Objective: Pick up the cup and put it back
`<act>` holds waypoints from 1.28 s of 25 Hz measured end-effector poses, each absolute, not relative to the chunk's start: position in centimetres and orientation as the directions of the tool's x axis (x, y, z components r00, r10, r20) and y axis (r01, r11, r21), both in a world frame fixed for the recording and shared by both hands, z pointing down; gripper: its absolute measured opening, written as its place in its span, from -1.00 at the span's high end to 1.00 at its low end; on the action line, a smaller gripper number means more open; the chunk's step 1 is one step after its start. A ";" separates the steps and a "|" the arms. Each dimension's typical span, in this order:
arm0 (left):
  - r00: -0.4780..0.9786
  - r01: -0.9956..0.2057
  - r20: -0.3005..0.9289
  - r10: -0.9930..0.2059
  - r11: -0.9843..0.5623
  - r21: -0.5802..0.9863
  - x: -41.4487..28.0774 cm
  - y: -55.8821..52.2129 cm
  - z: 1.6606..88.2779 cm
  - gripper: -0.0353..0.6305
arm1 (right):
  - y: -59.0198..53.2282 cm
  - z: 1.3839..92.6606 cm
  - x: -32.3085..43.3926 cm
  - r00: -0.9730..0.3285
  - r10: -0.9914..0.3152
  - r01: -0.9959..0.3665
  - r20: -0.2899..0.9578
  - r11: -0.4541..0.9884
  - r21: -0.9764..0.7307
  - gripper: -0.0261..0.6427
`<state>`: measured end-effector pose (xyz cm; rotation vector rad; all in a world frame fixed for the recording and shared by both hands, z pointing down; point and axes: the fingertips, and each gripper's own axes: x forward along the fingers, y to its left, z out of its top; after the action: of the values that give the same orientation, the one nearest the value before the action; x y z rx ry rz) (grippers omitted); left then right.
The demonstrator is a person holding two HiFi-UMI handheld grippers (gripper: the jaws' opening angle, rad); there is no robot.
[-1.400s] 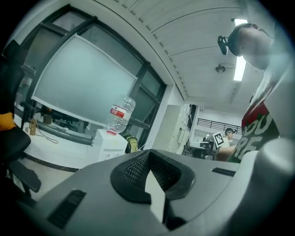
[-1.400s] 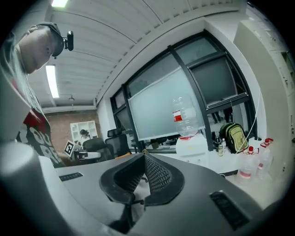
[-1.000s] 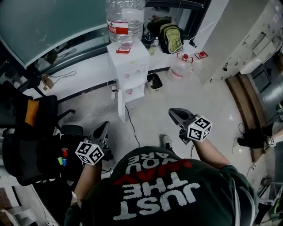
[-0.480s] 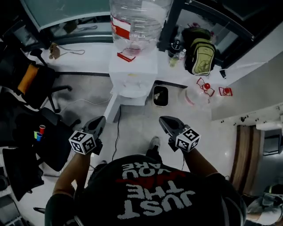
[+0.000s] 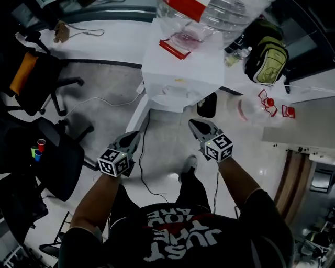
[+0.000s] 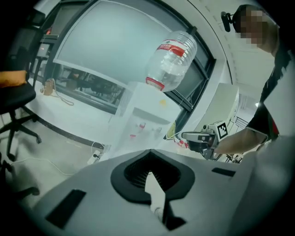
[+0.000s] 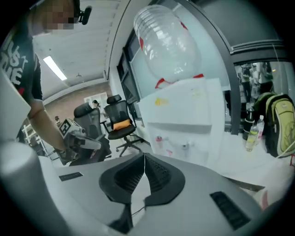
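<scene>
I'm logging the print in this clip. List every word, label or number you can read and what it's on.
"JUST": white print on the person's shirt, upside down in the head view.
"YOU ARE": same shirt, also upside down.
Red word between those lines: too creased to read.
Red label on the water bottle: too blurred to read.
Red sticker on the dispenser: too small to read.

water bottle (image 5: pixel 230 13): top cut off at 12 o'clock edge | red cup (image 5: pixel 41 143) on chair (image 5: pixel 63 167), 9 o'clock: too small for detail
</scene>
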<state>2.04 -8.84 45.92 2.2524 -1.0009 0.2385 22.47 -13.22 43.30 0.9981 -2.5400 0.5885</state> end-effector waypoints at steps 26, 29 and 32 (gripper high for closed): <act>0.679 -0.734 0.384 -0.625 -0.569 0.372 0.7 -8.5 83.4 0.90 | -24.5 94.1 15.3 -0.430 -0.462 -0.582 0.776 0.799 0.153 0.53; 0.685 -0.728 0.380 -0.621 -0.575 0.374 1.3 -8.9 84.8 0.90 | -26.8 96.6 15.4 -0.369 -0.480 -0.551 0.795 0.802 0.229 0.47; 0.698 -0.716 0.375 -0.610 -0.587 0.378 1.8 -8.8 85.8 0.90 | -29.0 98.3 15.5 -0.295 -0.504 -0.478 0.812 0.813 0.332 0.44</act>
<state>1.84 -8.82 85.78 2.3999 -1.0169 0.2799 15.51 -29.01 98.33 0.7349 -1.9374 -0.0317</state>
